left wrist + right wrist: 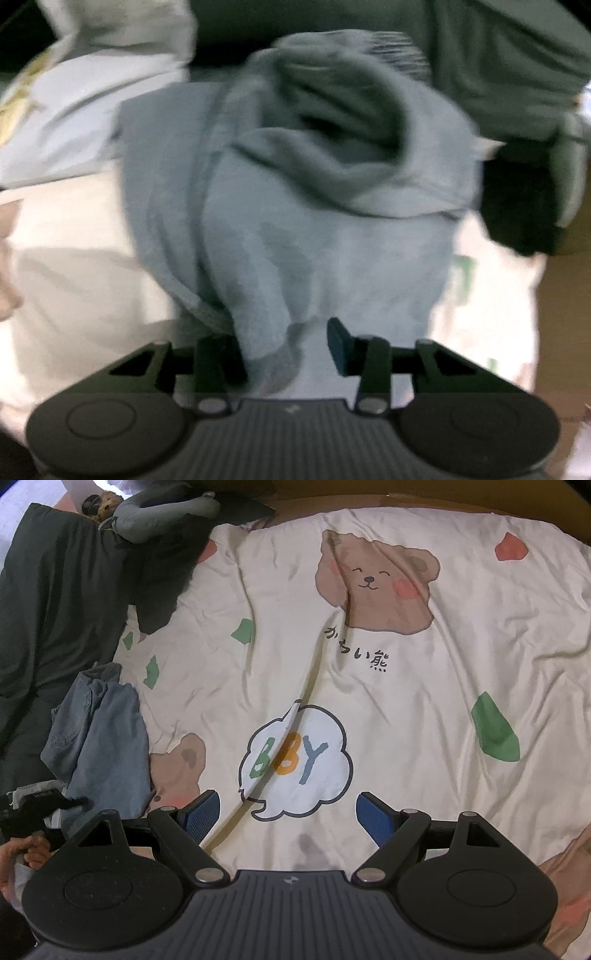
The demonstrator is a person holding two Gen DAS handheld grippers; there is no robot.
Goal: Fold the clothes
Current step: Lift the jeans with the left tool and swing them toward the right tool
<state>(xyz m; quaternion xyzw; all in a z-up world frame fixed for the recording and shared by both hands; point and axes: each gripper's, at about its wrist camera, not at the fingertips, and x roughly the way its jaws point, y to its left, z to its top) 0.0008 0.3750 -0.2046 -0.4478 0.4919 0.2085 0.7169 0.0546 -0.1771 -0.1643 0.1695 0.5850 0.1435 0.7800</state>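
Two sets of tongs are in my views, and they are doing quite different things. My left tongs (pixel 291 350) have a pale grey, soft knitted garment (pixel 303 206) bunched between them: cloth fills the gap at the bottom centre of the left wrist frame, hiding one pad while the other dark blue pad (pixel 340 345) shows beside it. I judge them closed on the fabric, though the blur leaves the pinch itself unclear. The garment rises from there through the middle of the frame in a loose, crumpled mass with a deep fold near the top, so it looks lifted and hanging from one gathered point rather than laid flat. Behind it, upper left, lies a whitish crumpled cloth (pixel 92 92). My right tongs (pixel 288 816) stand wide apart and hold nothing, their blue ridged pads (pixel 201 814) hovering over the cream bedsheet printed with brown bears (pixel 424 686). That bare stretch of bed fills the centre and right of the frame, which would suit spreading a garment out. At the left edge sits a light blue denim piece (pixel 99 738), heaped beside a dark green-black cloth (pixel 55 609), kept to one side of the open sheet. Whether the grey garment is coming from a pile or going to one, I cannot tell.
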